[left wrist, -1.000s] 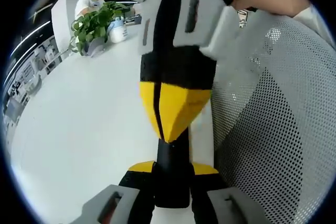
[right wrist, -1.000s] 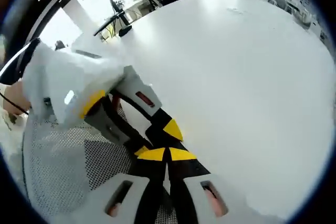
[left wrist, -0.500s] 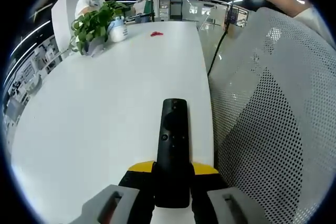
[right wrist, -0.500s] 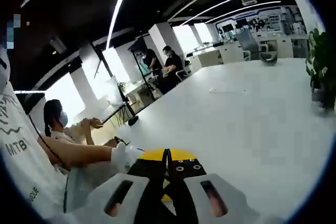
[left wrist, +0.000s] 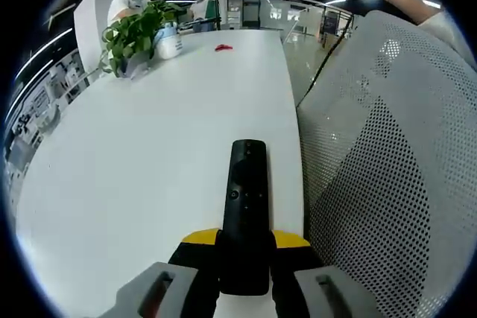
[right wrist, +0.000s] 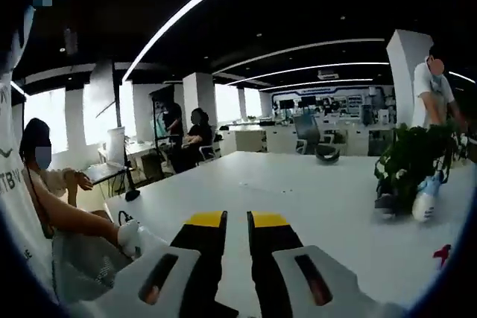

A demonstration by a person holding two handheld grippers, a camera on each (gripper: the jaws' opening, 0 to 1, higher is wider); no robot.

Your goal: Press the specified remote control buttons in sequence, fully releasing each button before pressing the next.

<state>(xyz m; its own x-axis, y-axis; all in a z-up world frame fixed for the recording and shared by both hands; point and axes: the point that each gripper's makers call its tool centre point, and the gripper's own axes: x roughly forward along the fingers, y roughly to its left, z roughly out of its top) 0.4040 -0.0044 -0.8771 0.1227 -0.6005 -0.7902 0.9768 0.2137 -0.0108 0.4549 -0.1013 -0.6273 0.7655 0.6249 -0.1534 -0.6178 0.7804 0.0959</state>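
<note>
The right gripper (right wrist: 237,220) has lifted away; slim black remote (left wrist: 246,206).

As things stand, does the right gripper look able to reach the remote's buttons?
Probably yes: the left gripper holds the remote button side up with nothing over it. The right gripper is lifted, empty, facing the room.

My right claw (right wrist: 237,223): raised above the near edge of the white worktop (right wrist: 313,199), jaws slightly parted, nothing between them | potted plant (right wrist: 412,160) by the right edge, a white bottle (right wrist: 426,199) just beside it | small red item (right wrist: 444,254) near the right edge | I see seated people (right wrist: 195,133) beyond the far edge.
</note>
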